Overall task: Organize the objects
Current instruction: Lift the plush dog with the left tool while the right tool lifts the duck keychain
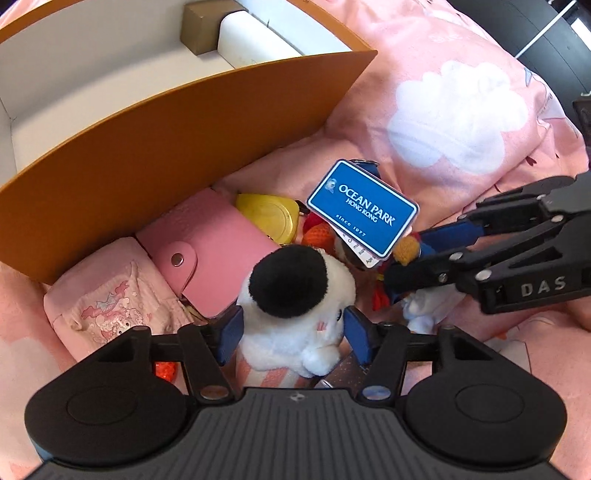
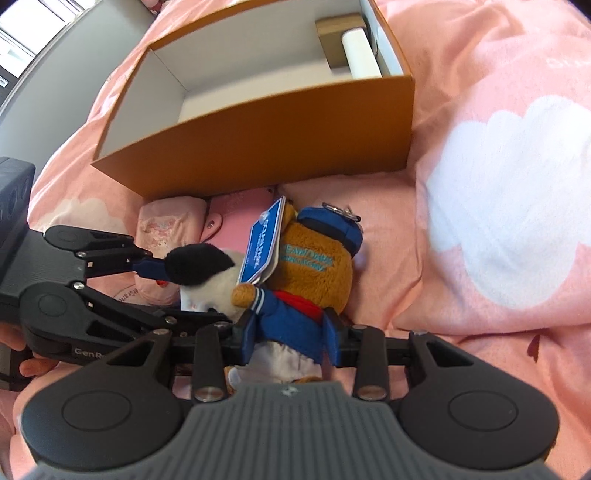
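Observation:
My left gripper (image 1: 293, 332) is shut on a white plush toy with a black ear (image 1: 295, 306), which also shows in the right wrist view (image 2: 207, 273). My right gripper (image 2: 291, 341) is shut on a brown plush bear in a blue jacket (image 2: 306, 273) with a blue Ocean Park tag (image 1: 364, 212). Both toys lie on the pink bedding in front of an orange box (image 2: 258, 140). The right gripper enters the left wrist view from the right (image 1: 413, 258).
A pink snap wallet (image 1: 207, 247), a pink printed pouch (image 1: 107, 295) and a yellow round tin (image 1: 269, 218) lie against the box's front wall. Inside the box are a white roll (image 2: 360, 55) and a tan block (image 2: 336, 35). A cloud-print pillow (image 2: 509, 229) lies right.

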The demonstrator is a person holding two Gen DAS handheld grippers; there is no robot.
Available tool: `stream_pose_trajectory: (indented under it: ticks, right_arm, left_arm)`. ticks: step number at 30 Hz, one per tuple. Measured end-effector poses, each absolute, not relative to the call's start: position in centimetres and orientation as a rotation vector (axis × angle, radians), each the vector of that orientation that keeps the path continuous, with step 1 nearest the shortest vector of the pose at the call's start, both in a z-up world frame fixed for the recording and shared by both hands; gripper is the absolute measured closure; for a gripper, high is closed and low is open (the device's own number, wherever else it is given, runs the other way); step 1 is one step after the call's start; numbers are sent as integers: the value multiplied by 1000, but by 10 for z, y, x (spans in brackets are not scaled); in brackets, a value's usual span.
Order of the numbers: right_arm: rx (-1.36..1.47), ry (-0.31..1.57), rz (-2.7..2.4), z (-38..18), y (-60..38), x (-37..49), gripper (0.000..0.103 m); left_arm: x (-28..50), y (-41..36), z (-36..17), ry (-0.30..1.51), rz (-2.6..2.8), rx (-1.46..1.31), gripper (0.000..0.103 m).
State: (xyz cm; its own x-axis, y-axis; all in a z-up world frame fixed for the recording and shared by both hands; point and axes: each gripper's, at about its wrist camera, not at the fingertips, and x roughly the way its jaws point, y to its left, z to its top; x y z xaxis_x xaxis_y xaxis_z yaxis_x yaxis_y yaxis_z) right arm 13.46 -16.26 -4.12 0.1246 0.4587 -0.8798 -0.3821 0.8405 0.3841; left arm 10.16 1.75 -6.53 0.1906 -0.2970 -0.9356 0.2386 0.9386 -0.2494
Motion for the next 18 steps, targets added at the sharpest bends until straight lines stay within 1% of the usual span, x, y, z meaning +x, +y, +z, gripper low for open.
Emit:
stream_pose_trajectory:
  ticks: [2,4,6,8,12,14,16,18]
  right_arm:
    - [77,1324,617,-46,-161,136,57]
    - [80,1341,614,-51,-158,138,56]
    - [73,1339,616,-53,-156,138,57]
    - [72,1323,619,-49,-157,137,61]
    - [72,1288,620,-37,-161,133,64]
    - [75,1279,629,-33,-161,131,64]
    - [69,1271,638,-30,-160,129,64]
    - [61,1273,633,-32,-159,128,64]
  left_arm:
    - [100,17,-65,1324,-367,-60,39]
    - [99,18,-64,1321,-351,-73,42]
    - [97,18,-62,1312,-337,-80,46]
    - [97,19,-60,1300,-323,-94,48]
    - [94,24,-54,1281,-297,-146,52]
    - [91,22,-51,1270,-295,-134,52]
    - [89,16,-50,1265,-322,-65,50]
    - [94,12,-56,1297,-349,-23,43]
